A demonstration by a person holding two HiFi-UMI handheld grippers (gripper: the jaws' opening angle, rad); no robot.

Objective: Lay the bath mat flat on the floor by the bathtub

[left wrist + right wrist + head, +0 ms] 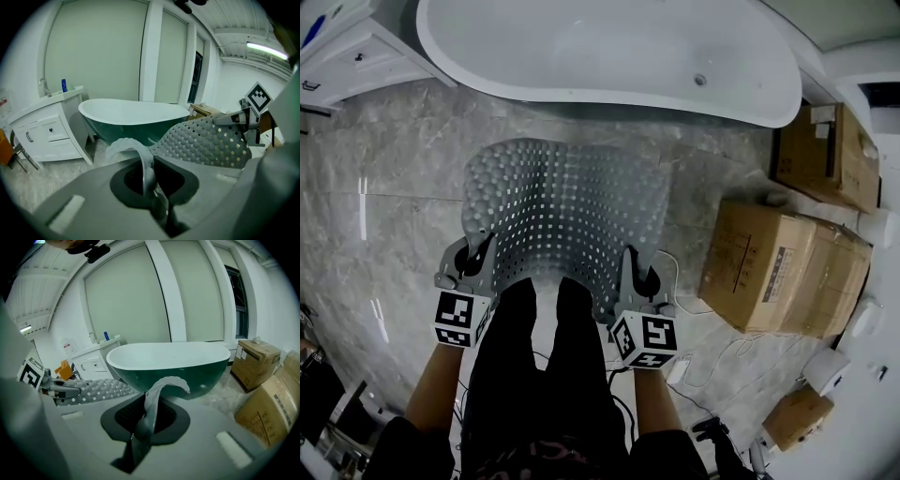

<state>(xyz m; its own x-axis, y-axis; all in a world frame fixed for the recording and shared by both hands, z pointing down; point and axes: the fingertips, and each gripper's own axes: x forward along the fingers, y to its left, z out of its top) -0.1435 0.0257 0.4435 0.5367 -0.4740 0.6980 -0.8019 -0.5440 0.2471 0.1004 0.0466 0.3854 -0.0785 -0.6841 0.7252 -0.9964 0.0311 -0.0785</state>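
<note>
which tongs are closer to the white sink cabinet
Left. The left tongs grip the bath mat corner toward the white cabinet; the right tongs grip the other corner, farther away, beside the cardboard boxes.

place: bathroom | evidence: freestanding bathtub (609, 52), white vanity cabinet (44, 129), marble floor (384, 216), cardboard boxes (783, 267)

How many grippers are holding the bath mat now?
2. The left gripper holds the bath mat at its near left corner; the right gripper, its near right corner. No others visible.
</note>
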